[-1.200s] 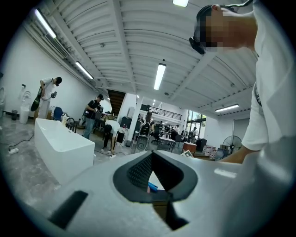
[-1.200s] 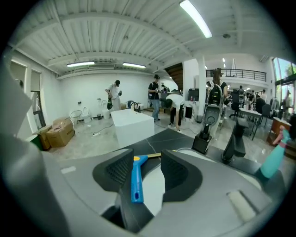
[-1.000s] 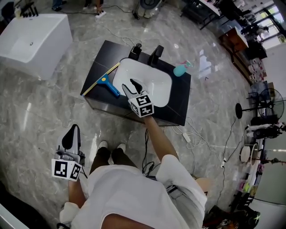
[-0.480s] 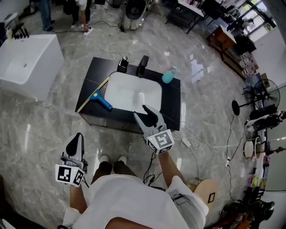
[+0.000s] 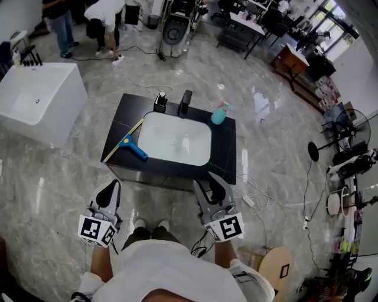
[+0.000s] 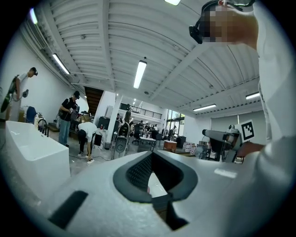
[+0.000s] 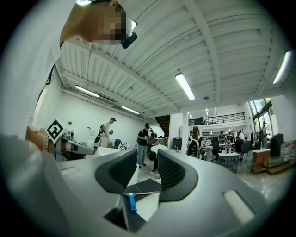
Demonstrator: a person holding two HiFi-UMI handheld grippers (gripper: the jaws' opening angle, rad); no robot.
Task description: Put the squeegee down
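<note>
The squeegee (image 5: pixel 131 146), with a blue handle and a long yellow-edged blade, lies on the left side of the black counter (image 5: pixel 227 147), beside the white sink (image 5: pixel 176 140). Nothing holds it. My right gripper (image 5: pixel 205 180) hangs in front of the counter, well back from the sink. Its jaws stand apart and are closing, with nothing between them. In the right gripper view the squeegee (image 7: pixel 131 202) shows far off past the gripper (image 7: pixel 147 159). My left gripper (image 5: pixel 111 187) is shut and empty, off the counter's front left corner; in its own view, the left gripper (image 6: pixel 150 155) points towards the sink.
A teal spray bottle (image 5: pixel 219 114), a black faucet (image 5: pixel 186 101) and a dark dispenser (image 5: pixel 159 101) stand at the counter's back edge. A white bathtub (image 5: pixel 35 100) is at the left. People (image 5: pixel 103 17) stand behind. Cables (image 5: pixel 248 191) and a wooden stool (image 5: pixel 277 265) lie on the floor at the right.
My right gripper has drawn back from over the sink to in front of the counter, its jaws narrowing. The left gripper shifted slightly. The squeegee has stayed on the counter.
</note>
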